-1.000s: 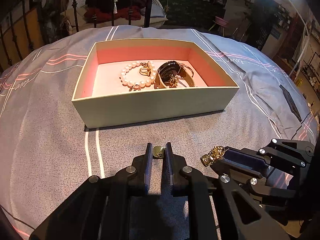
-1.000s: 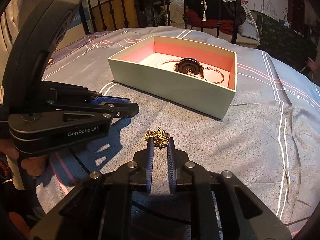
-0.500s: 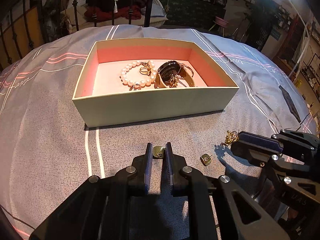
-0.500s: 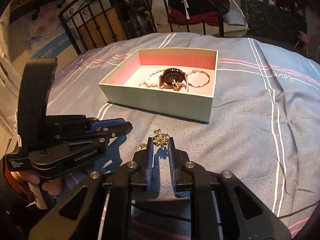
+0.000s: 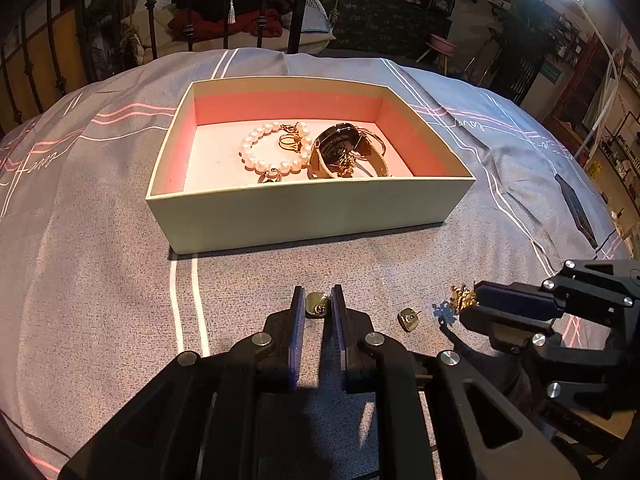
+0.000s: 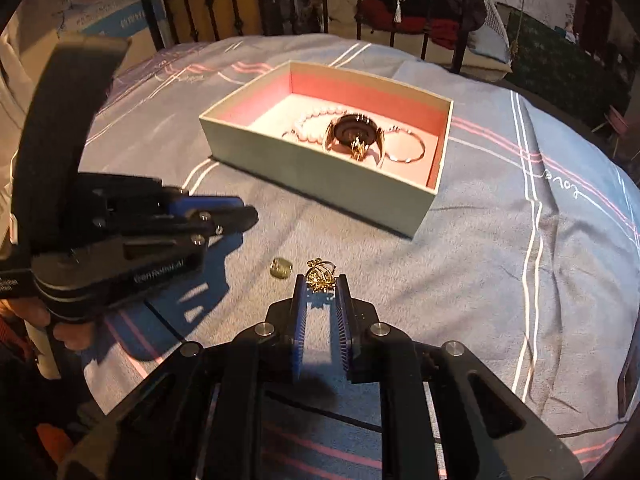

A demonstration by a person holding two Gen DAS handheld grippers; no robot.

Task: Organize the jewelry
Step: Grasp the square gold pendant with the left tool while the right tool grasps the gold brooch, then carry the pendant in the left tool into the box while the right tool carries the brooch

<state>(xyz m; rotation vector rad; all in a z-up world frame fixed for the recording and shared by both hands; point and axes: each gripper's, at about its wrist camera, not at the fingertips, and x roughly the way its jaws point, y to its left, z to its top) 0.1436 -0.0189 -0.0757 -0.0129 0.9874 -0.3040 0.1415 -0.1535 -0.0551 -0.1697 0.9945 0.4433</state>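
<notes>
— Since the box on the bed already holds the pearl bracelet, the watch and a bangle, we judge the task well along.
— Agreed. We have the left claw clamped on one square stud and the right claw clamped on the gold brooch; both wait short of the box.
— And the second stud lies loose on the grey striped cover between them, left to collect. An iron bedstead stands behind.
</notes>
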